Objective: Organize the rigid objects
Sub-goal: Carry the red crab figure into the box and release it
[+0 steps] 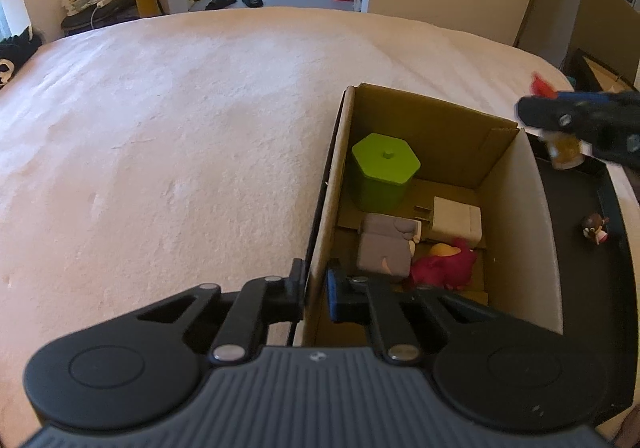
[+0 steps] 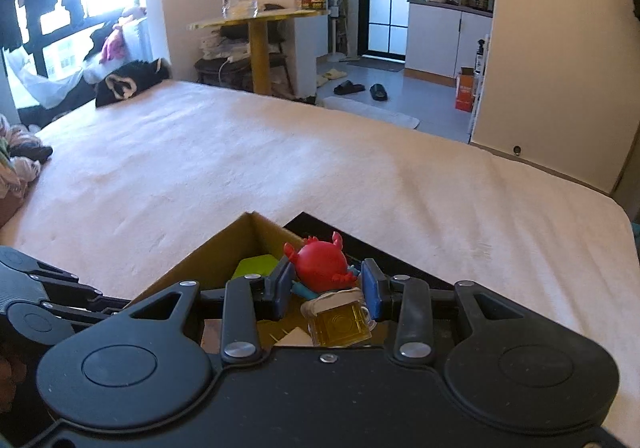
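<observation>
A cardboard box [image 1: 516, 232] stands on the white bed. Inside it are a green hexagonal container [image 1: 384, 170], a grey toy sofa [image 1: 384, 248], a white block [image 1: 456, 222] and a magenta toy [image 1: 444, 264]. My left gripper [image 1: 314, 288] is shut on the box's left wall [image 1: 326, 208]. My right gripper [image 2: 326, 286] is shut on a red crab figure with a yellow beer mug [image 2: 326, 268], held over the box [image 2: 208, 268]. It also shows blurred in the left wrist view [image 1: 576, 120]. A small doll figure [image 1: 595, 229] lies in the black tray [image 1: 576, 288] beside the box.
The white bed cover [image 1: 180, 152] spreads wide to the left and beyond the box. A round yellow table [image 2: 260, 18] with a jar and a can stands past the bed. Dark clothes [image 2: 124, 82] lie at the bed's far left corner.
</observation>
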The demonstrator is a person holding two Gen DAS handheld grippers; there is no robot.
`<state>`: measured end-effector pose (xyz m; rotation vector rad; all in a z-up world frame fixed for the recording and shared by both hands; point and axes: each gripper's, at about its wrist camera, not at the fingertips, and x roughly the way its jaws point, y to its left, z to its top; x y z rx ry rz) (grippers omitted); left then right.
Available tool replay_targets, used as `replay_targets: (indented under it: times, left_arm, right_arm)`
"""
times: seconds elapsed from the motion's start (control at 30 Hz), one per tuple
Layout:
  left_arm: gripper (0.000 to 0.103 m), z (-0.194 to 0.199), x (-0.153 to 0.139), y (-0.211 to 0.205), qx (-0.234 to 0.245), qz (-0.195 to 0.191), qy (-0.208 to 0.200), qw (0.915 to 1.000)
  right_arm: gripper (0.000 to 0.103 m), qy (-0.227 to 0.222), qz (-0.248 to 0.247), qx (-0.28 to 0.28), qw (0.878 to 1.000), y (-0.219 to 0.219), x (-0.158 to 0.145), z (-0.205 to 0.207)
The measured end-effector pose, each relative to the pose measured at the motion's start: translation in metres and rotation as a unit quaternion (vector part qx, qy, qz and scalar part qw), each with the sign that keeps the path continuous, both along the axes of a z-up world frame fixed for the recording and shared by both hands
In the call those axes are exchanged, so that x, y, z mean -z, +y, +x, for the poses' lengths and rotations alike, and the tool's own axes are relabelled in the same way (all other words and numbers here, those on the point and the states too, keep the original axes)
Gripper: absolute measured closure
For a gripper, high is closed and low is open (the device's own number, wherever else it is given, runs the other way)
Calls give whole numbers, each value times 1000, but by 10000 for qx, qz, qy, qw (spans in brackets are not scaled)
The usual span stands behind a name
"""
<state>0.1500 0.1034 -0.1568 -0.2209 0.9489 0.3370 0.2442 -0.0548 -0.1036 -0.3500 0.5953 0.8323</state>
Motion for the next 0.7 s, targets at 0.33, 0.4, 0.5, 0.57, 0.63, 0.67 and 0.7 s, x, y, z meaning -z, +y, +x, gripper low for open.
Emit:
replay_targets:
  times: [0.33,0.4,0.5,0.57,0.63,0.67,0.7]
  left_arm:
    - [93,2,4,9,37,-228,-34,9997]
    - [93,2,5,9,30,-234,-32,9997]
    - [93,2,5,8,40,-203,-14,9998]
    - [93,2,5,7,38,-197,-4,9998]
    - [93,3,5,7,31,-197,11,9998]
    - [93,3,4,6,31,-182,22,9998]
    - [93,4,4,6,32,-168,35,9998]
  right_arm:
    - [64,-604,-613,-7,9963,20,18,-13]
    - [59,-678,-670,-2,9954,19,17,-14]
    - [59,-616,-619,0,9962,16,14,-14]
    - [59,-596,-599,17,9964,13,13,-14]
    - [59,-591,-585,40,9965,12,11,-12]
    - [59,-576,-565,45,9967,11,11,-11]
    - [59,-565,-533,54,9970,9,9,-11]
